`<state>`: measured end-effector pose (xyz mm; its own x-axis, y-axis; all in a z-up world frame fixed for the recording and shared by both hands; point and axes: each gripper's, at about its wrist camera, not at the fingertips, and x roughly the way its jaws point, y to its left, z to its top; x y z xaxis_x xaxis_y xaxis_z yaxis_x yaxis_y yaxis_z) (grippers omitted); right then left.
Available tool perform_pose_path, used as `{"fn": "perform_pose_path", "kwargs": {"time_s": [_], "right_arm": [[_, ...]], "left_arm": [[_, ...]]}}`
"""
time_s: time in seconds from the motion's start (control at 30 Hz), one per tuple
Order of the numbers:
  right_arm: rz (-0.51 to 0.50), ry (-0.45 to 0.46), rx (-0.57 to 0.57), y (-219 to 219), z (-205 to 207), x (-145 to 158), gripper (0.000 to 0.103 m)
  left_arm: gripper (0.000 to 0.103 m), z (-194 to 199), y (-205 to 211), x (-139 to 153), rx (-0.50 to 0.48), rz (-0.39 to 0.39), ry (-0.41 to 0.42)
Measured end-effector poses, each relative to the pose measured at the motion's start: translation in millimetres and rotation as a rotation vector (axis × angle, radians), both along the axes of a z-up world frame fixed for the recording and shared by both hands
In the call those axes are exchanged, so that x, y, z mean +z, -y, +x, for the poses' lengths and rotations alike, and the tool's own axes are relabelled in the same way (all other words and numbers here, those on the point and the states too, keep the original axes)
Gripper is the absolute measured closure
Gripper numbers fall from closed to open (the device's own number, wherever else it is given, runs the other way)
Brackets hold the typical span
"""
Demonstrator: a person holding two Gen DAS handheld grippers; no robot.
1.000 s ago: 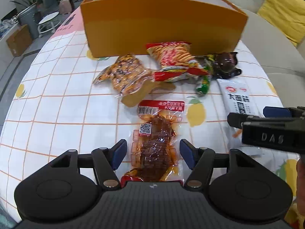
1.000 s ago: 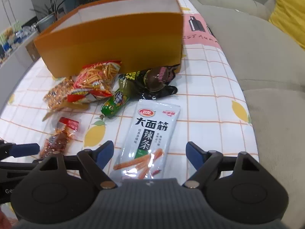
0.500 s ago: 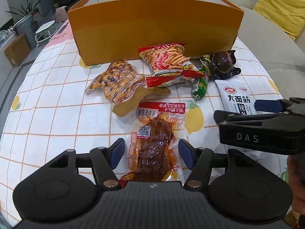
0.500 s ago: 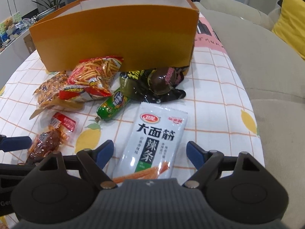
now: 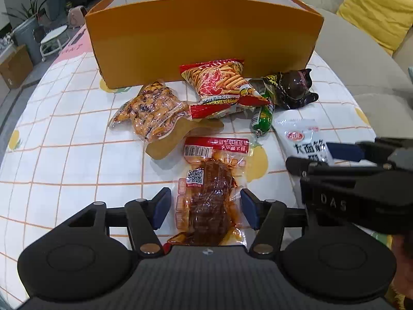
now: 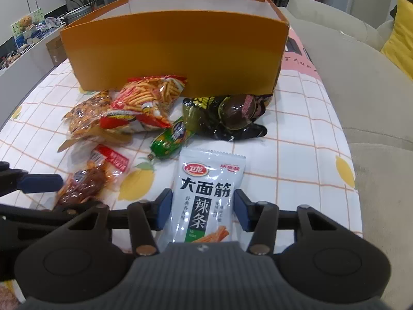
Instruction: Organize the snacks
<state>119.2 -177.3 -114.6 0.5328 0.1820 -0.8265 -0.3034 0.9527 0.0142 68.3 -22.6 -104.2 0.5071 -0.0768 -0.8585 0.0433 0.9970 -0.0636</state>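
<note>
An open orange box (image 5: 204, 38) stands at the back of the table; it also shows in the right wrist view (image 6: 175, 49). My left gripper (image 5: 205, 210) is open, its fingers either side of a clear pack of brown meat (image 5: 209, 193) lying flat. My right gripper (image 6: 202, 210) is open but narrowed, its fingers close beside a white spicy-strip pack (image 6: 204, 196). Between them and the box lie a red fries bag (image 5: 219, 87), a clear nut pack (image 5: 152, 111), a green sausage (image 5: 262, 116) and a dark wrapped snack (image 5: 291, 87).
The table wears a white checked cloth with lemons (image 5: 64, 134). A beige sofa (image 6: 366, 98) with a yellow cushion (image 5: 376, 7) runs along the right edge. A cardboard carton (image 5: 13, 64) and a small round table (image 5: 53, 37) stand on the floor at left.
Both grippers have moved forward over their packs. The right gripper's fingers have closed in towards the white pack. The left fingers have narrowed slightly around the meat pack.
</note>
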Motion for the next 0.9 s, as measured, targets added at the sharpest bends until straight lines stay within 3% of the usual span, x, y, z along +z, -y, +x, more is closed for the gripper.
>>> {"fn": "perform_pose_path", "kwargs": {"time_s": [0.17,0.5,0.9], "right_arm": [[0.031,-0.033,-0.008,7.1,-5.6,2.6,0.056],[0.113,-0.080,-0.079,24.8,-13.4,17.9,0.058],[0.195,0.025,-0.061,27.4,-28.8,69.7,0.059]], "left_arm": [[0.038,-3.2,-4.4,5.5,0.024,-0.031,0.008],[0.040,-11.7,-21.1,31.1,0.105,-0.173,0.042],[0.040,-19.8,-31.9,83.8,0.146,-0.265,0.161]]}}
